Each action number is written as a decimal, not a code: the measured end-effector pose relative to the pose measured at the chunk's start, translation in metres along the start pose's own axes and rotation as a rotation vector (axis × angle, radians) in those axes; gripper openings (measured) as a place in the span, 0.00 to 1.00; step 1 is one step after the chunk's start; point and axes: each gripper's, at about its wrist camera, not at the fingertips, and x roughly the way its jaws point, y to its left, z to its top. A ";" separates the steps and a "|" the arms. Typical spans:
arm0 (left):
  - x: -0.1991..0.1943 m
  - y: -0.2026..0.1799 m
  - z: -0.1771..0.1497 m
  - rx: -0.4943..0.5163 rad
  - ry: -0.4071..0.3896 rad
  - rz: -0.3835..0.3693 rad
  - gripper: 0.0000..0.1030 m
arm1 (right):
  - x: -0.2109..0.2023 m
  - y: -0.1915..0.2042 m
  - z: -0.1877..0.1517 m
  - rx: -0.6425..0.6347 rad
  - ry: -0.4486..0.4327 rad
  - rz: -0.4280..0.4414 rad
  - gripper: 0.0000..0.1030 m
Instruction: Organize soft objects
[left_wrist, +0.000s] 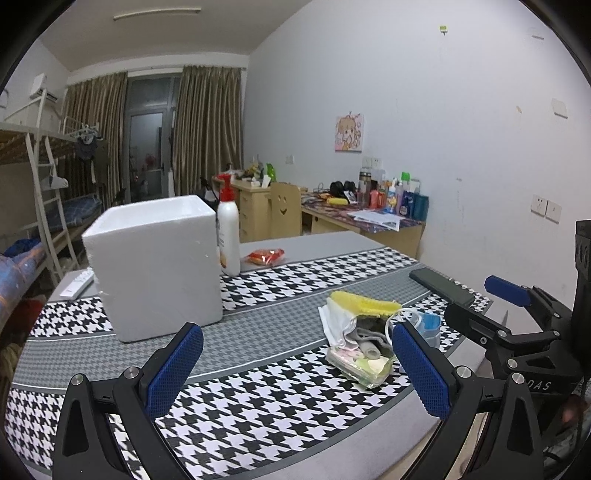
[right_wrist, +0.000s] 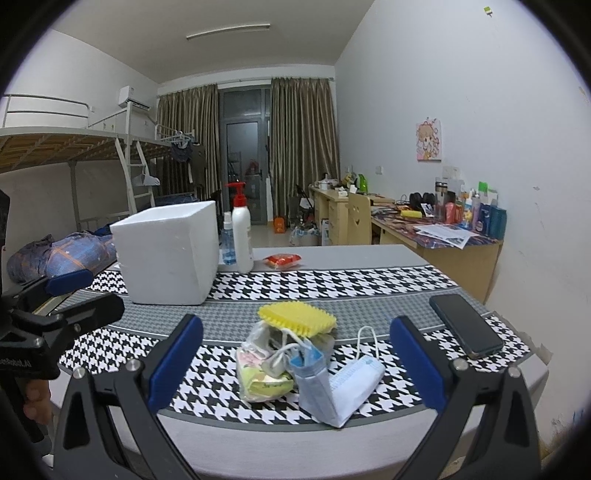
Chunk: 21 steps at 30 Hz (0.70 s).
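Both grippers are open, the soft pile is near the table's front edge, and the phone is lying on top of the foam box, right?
Not quite. The phone lies flat on the checked table cloth, right of the soft pile, apart from the foam box; the right wrist view shows it. The rest holds.

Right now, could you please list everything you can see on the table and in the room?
foam box: 1, white, table's far left
pump bottle: 1, white with red pump, right of box
spray bottle: 1, clear blue, between them
snack packet: 1, red, far centre
phone: 1, black, right edge
scrubber: 1, yellow, atop soft pile
face mask: 1, light blue, near edge
remote: 1, white, behind box
left gripper: jaws open
right gripper: jaws open
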 end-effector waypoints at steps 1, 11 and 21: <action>0.003 -0.001 0.000 0.001 0.005 0.000 0.99 | 0.002 -0.002 0.000 -0.001 0.004 -0.003 0.99; 0.032 -0.006 -0.004 -0.012 0.069 -0.012 0.99 | 0.013 -0.020 -0.009 0.016 0.047 -0.020 0.99; 0.049 -0.014 -0.005 -0.004 0.098 -0.020 0.99 | 0.021 -0.027 -0.018 0.016 0.083 -0.022 0.99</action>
